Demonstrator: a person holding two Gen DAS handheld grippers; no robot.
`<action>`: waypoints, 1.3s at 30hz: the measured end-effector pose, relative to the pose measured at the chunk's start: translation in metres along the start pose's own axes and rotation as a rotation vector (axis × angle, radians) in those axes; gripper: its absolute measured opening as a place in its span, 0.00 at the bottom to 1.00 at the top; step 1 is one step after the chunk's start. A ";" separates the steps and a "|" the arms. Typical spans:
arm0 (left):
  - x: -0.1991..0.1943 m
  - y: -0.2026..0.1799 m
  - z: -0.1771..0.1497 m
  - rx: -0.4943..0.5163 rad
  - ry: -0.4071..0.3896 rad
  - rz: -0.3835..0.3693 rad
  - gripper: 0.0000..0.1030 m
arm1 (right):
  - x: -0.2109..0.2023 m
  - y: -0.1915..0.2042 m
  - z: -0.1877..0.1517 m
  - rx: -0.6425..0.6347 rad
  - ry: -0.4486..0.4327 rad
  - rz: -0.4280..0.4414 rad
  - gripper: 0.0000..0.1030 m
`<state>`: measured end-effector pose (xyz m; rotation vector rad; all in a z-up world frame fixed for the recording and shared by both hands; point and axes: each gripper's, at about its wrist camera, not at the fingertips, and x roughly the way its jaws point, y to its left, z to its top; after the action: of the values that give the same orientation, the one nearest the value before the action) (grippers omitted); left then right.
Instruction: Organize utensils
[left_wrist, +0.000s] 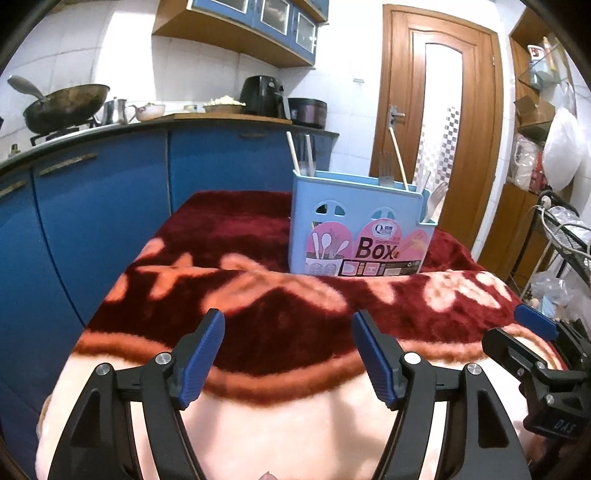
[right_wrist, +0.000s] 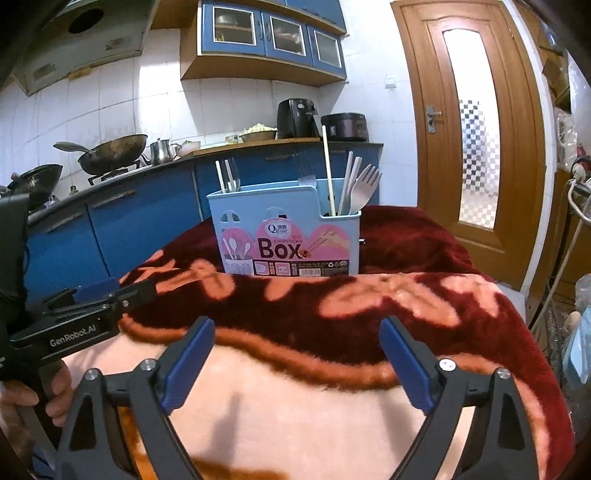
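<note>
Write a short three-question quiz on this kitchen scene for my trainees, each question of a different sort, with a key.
1. True or false: the left gripper is holding a fork.
2. The blue utensil box stands on: A) the counter B) the red blanket C) the floor?
3. Fill in: both grippers' jaws stand ____.

Key: 1 false; the right gripper is empty too. 2 B. 3 open.

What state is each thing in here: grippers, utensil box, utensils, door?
Left gripper: open, empty.
Right gripper: open, empty.
Utensil box: upright on the blanket.
Fork: standing in the box's right compartment.
Chopsticks: standing in the box.
Door: closed.
</note>
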<state>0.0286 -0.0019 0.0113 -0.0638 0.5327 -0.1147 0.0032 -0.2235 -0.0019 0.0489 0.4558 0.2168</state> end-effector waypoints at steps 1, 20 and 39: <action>-0.001 0.000 -0.001 0.001 -0.005 0.004 0.71 | -0.001 0.000 -0.001 -0.002 -0.008 -0.007 0.91; -0.002 -0.006 -0.009 0.023 -0.025 0.043 0.71 | -0.003 0.000 -0.003 -0.006 -0.037 -0.034 0.92; -0.001 -0.005 -0.009 0.016 -0.027 0.041 0.71 | -0.003 0.000 -0.003 -0.007 -0.036 -0.033 0.92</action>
<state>0.0225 -0.0073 0.0044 -0.0388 0.5062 -0.0780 -0.0006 -0.2239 -0.0037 0.0385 0.4194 0.1849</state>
